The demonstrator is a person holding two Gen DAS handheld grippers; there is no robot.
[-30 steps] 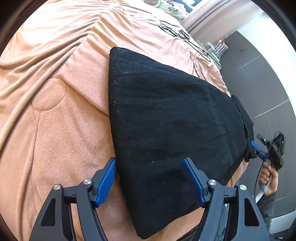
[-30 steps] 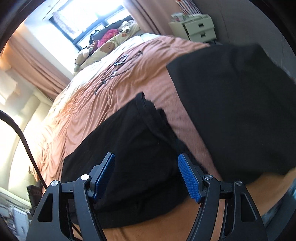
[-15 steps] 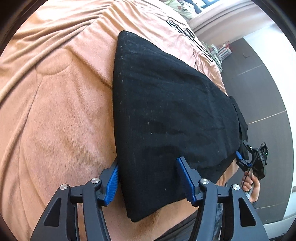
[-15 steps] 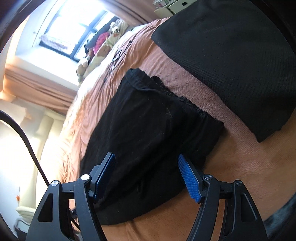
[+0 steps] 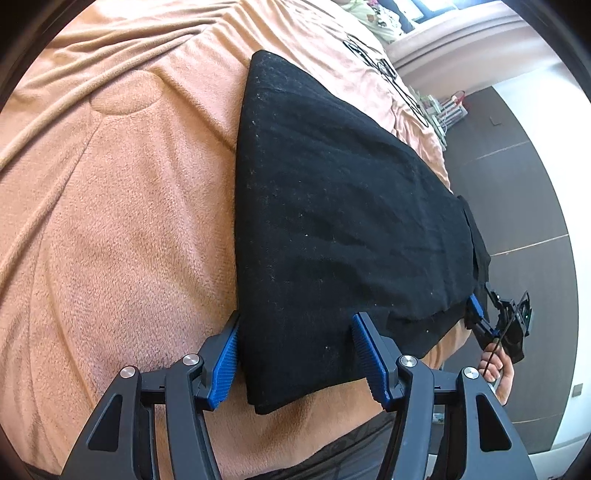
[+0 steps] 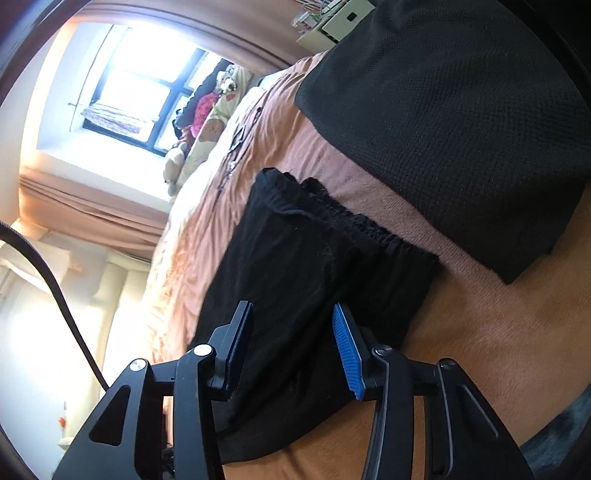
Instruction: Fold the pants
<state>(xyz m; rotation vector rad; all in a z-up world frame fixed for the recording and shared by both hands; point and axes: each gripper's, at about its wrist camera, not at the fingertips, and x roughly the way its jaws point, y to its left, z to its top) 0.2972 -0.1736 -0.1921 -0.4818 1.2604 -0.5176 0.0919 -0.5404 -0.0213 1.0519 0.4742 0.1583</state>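
Note:
The black pants (image 5: pixel 332 206) lie flat on a peach blanket (image 5: pixel 122 221). My left gripper (image 5: pixel 295 354) is open, its blue pads straddling the pants' near corner at the hem end. In the right wrist view the pants (image 6: pixel 295 266) show their gathered waistband (image 6: pixel 369 229). My right gripper (image 6: pixel 291 347) is open, low over the waist end, fingers either side of the fabric. The right gripper also shows in the left wrist view (image 5: pixel 476 310) at the pants' far edge.
A second black textured garment (image 6: pixel 443 110) lies on the bed to the right of the waistband. Stuffed toys (image 6: pixel 218 110) sit by the window at the bed's head. A white drawer unit (image 6: pixel 340 18) stands beyond the bed. Dark floor (image 5: pixel 524 206) borders the bed.
Both grippers came down closer to the pants. The right gripper's jaws have narrowed over the waist end. The left gripper's pads now reach the hem corner.

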